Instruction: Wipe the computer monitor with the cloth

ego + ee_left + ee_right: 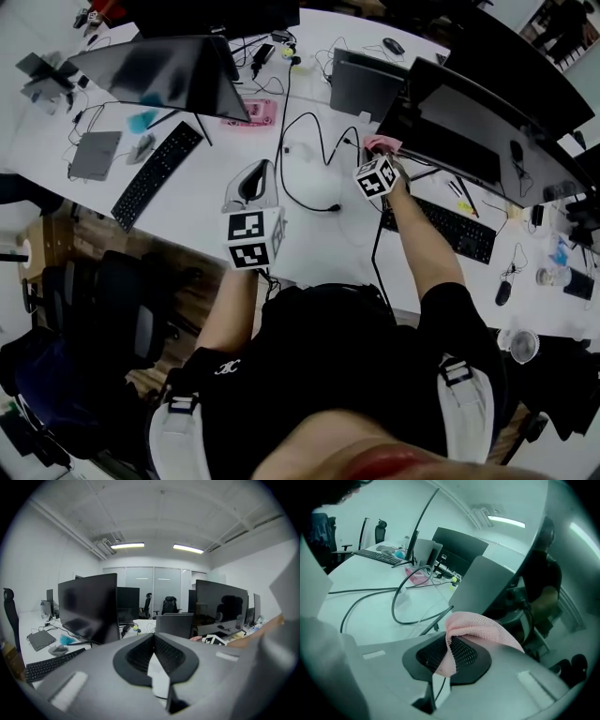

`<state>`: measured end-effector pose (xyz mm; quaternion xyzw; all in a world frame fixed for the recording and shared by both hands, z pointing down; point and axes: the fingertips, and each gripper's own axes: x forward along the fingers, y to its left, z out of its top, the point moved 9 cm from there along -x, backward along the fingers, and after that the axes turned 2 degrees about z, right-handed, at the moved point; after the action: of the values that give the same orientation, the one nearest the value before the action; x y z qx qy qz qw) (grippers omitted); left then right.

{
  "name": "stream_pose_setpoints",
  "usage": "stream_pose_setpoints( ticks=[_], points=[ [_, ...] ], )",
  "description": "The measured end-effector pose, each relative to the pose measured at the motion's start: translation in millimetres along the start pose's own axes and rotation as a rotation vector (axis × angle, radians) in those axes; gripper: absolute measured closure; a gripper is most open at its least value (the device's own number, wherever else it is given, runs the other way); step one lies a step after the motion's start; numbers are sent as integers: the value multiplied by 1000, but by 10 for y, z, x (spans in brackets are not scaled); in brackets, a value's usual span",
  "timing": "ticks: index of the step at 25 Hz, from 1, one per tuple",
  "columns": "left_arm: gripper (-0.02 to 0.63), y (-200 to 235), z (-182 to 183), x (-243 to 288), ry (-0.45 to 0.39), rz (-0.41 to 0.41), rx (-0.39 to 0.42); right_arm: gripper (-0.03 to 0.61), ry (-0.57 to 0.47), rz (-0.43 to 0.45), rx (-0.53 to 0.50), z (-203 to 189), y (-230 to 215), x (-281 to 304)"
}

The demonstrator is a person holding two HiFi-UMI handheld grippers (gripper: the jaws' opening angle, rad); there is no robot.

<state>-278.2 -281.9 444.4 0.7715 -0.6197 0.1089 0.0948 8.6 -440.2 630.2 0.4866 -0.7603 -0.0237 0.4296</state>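
Your right gripper (450,651) has its jaws clamped on a fold of the pink cloth (480,627); the loose bulk leads, by the lower left corner of the monitor (469,141), right of centre in the head view. Your left gripper (153,651), jaws together on nothing, hangs at mid-frame, probably to stay clear of the wipe.

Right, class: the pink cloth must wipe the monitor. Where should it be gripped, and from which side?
By a bunched fold at one edge, as the right gripper pinches it now, coming from the person's side. The limp pink cloth then drapes ahead of the jaws toward the monitor.
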Motion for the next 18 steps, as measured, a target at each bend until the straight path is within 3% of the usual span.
stream_pose_setpoints(
  ticks=[4, 18],
  points=[
    [565, 50, 15, 19, -7, -5, -9, 560, -44, -8, 48, 181, 31, -20],
    [565, -116, 84, 159, -43, -70, -11, 560, -313, -195, 202, 821, -388, -669]
  ],
)
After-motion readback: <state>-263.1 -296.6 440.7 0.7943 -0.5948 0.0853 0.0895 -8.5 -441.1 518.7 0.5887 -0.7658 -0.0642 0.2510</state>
